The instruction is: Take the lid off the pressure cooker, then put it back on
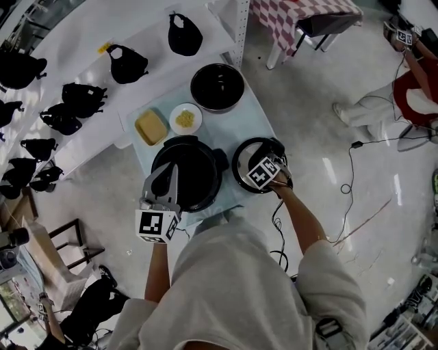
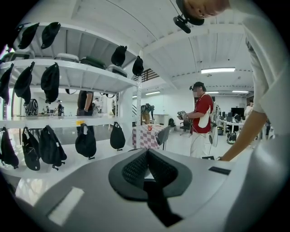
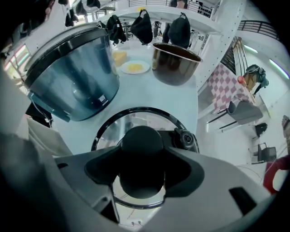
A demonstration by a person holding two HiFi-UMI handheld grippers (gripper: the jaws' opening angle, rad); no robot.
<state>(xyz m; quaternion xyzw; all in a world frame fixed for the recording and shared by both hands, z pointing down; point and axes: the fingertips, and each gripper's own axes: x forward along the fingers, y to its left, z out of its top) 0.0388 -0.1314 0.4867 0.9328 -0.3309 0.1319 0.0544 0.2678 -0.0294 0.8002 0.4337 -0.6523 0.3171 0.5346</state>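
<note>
White shelves [image 1: 82,20] with black bags [image 1: 126,63] are standing behind the light-blue worktop [image 1: 239,126], and the person is leaning over it. The right hand-held gripper [image 1: 268,164] is pointing steeply down, with its jaws standing wide around the round black knob [image 3: 141,145] of the lid [image 1: 243,160]. The pads seem to be pressing on the knob from both sides, so I am judging it as gripped. The lid is lying directly under this hand-held gripper, flat on the worktop. The open pressure cooker [image 1: 195,179] is waiting just beside it, on its left. The left hand-held gripper [image 2: 147,156] is fully closed and holding nothing, and it is hovering over the near rim of the cooker. The step in hand is probably bringing the lid back onto the pot. To do it well, the right hand-held gripper should be staying centred on the knob and lifting straight up, so the glass is not tilting or slipping. The valve [image 3: 183,138] is sitting just beyond the jaws to the right and should not be caught. The left hand-held gripper should be moving aside before the lid is coming over the opening.
</note>
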